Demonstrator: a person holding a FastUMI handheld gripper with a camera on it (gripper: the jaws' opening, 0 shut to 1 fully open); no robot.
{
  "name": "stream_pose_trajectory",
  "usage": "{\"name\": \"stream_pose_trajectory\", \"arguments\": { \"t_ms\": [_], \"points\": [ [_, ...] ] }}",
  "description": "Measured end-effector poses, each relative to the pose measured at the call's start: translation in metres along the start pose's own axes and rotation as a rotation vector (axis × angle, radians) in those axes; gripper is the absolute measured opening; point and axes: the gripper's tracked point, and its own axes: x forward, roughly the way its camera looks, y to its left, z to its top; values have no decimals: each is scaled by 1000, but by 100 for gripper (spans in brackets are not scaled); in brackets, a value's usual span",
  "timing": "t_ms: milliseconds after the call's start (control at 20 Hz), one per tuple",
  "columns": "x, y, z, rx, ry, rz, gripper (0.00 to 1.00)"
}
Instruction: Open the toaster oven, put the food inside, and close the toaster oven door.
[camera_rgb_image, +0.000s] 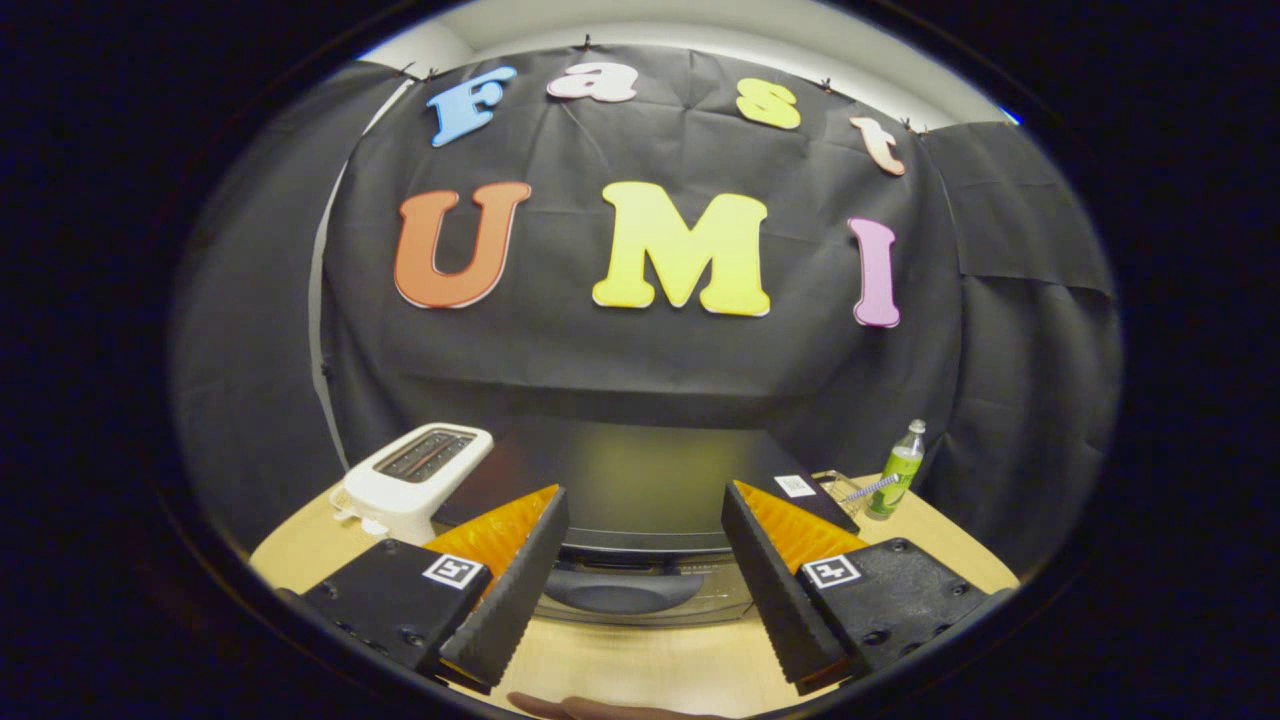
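Note:
A black toaster oven (640, 480) stands on the wooden table just beyond my fingers, seen from above. Its flat top faces me and its door handle (620, 590) shows as a dark curved bar between the fingers, with the glass door below it shut. My gripper (645, 505) hangs open above the oven's front edge, one finger (515, 590) at each side of the handle, touching nothing. At the near table edge, under the fingers, a brownish rounded piece (590, 708) shows; I cannot tell whether it is the food.
A white two-slot toaster (412, 478) sits left of the oven. Right of the oven stand a green plastic bottle (897, 482) and a clear glass item (838, 488). The wooden table (640, 670) runs bare in front of the oven. Black cloth walls close the booth behind.

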Motion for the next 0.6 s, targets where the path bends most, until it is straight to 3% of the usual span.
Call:
{"name": "stream_pose_trajectory", "arguments": {
  "t_ms": [300, 500, 600],
  "points": [
    [19, 7, -36, 120, 100, 59, 100],
    [14, 12, -47, 44, 120, 59, 100],
    [10, 10, -53, 65, 136, 69, 100]
  ]
}}
